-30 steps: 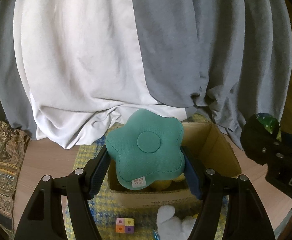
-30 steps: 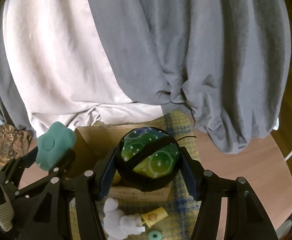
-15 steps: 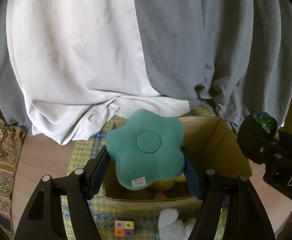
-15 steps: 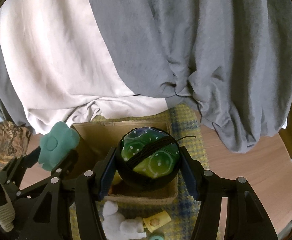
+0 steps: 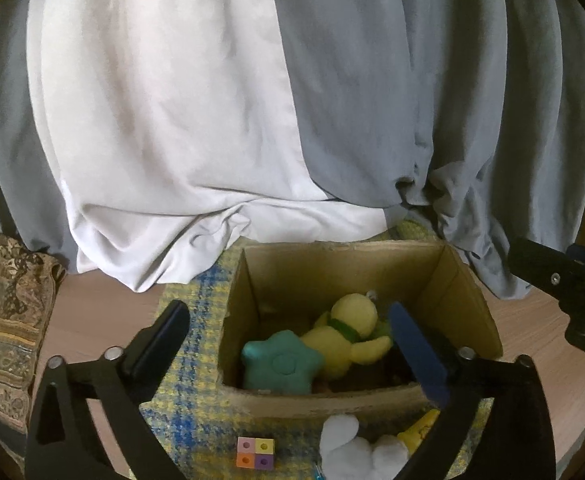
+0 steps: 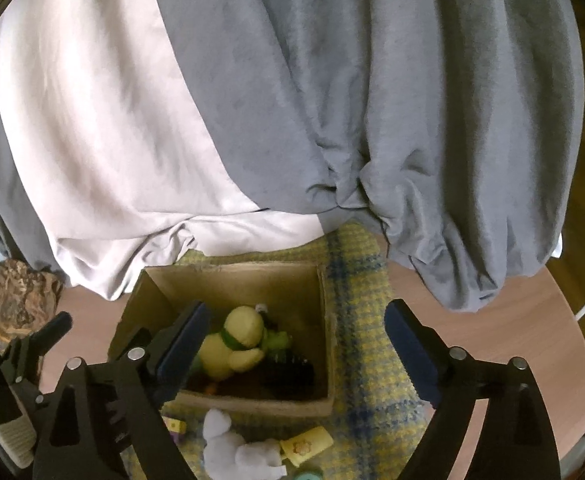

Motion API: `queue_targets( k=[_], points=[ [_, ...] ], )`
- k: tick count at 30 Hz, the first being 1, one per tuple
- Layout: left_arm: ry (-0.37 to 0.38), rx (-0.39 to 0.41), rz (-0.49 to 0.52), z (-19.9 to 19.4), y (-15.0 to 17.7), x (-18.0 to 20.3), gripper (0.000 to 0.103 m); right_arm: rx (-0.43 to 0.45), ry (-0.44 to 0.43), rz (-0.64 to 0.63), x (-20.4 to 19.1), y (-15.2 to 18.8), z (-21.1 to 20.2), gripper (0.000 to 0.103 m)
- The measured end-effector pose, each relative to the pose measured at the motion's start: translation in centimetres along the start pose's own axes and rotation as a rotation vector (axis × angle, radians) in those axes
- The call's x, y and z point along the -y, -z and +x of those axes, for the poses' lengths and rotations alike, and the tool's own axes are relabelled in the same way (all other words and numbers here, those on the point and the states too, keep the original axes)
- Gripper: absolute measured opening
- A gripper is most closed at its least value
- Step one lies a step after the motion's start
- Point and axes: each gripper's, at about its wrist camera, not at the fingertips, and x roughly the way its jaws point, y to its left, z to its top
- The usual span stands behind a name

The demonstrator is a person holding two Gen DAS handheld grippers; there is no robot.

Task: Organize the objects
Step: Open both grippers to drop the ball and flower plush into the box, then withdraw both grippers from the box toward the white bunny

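Observation:
An open cardboard box [image 5: 468, 300] [image 6: 328, 344] stands on a yellow-blue checked mat [image 5: 196, 412]. Inside lie a teal flower-shaped plush [image 5: 280, 366], a yellow plush figure [image 5: 348, 336] [image 6: 236, 344] and a dark green ball [image 6: 288, 364] beside it. My left gripper [image 5: 288, 336] is open and empty above the box's front edge. My right gripper [image 6: 296, 332] is open and empty above the box.
In front of the box lie a white plush [image 5: 352, 448] [image 6: 236, 448], a four-colour block [image 5: 255, 453] and a yellow tag-like toy [image 6: 306, 444]. Grey and white curtains [image 5: 252, 100] hang behind. A patterned cushion [image 5: 4, 320] is at the left.
Both grippers have opened. The teal plush left my left gripper and the green ball left my right gripper; both now lie in the box. Both views moved closer over the box.

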Motion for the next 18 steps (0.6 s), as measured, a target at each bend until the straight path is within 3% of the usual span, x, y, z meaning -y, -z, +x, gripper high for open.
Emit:
queue_targets(
  k=[18],
  points=[
    [0.02,0.009,0.015,-2.8,2.7,0.0,0.103,0.0,0.0,0.012,0.2,3.4,-2.8,0.09]
  ],
)
